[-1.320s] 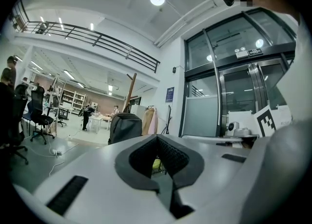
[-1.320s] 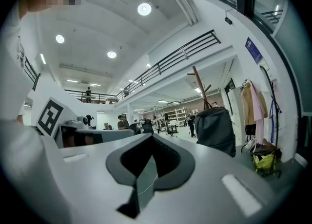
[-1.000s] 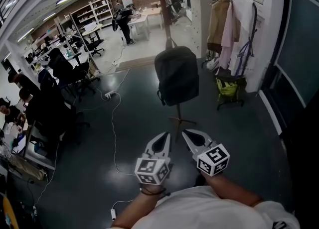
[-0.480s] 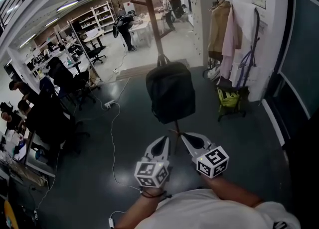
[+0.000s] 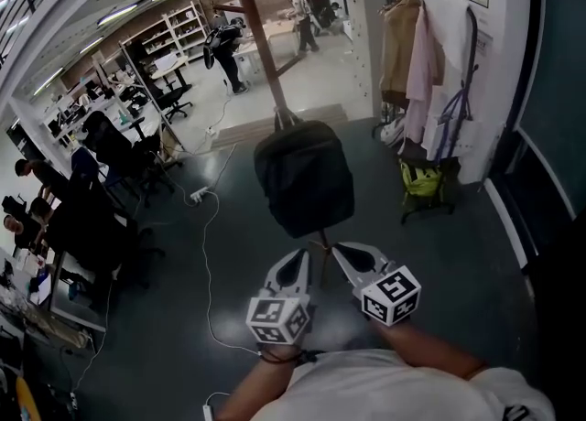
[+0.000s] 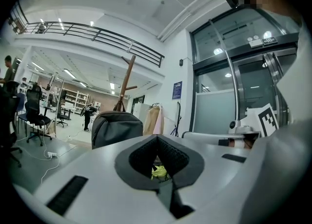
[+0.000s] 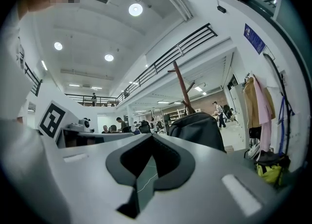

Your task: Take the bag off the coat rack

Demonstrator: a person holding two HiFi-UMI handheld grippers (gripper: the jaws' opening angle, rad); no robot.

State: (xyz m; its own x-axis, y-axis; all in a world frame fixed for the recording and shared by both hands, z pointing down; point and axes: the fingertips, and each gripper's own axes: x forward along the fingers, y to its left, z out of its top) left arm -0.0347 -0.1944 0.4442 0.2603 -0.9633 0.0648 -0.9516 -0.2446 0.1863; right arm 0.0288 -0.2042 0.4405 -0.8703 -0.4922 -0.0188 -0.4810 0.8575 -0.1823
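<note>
A black backpack (image 5: pixel 304 178) hangs by its top loop on a wooden coat rack (image 5: pixel 260 44) that stands on the dark floor ahead. It also shows in the left gripper view as the backpack (image 6: pixel 116 126) under the rack (image 6: pixel 126 79), and in the right gripper view as the backpack (image 7: pixel 196 128) below the rack (image 7: pixel 181 89). My left gripper (image 5: pixel 304 254) and right gripper (image 5: pixel 340 250) are held side by side, level, just short of the bag's lower edge. Both are shut with nothing between the jaws, as at the left gripper (image 6: pixel 157 137) and the right gripper (image 7: pixel 152 136).
Coats (image 5: pixel 412 44) hang on a wall rack at the right, above a small stand with a yellow-green bag (image 5: pixel 418 163). A white cable (image 5: pixel 209 227) runs across the floor. Desks and office chairs (image 5: pixel 114 131) fill the left; people (image 5: pixel 224 44) stand at the back. A glass door (image 5: pixel 549 126) borders the right.
The backpack and coat rack have drawn closer and slid leftward in the head view as I moved forward. Both grippers stay shut and side by side.
</note>
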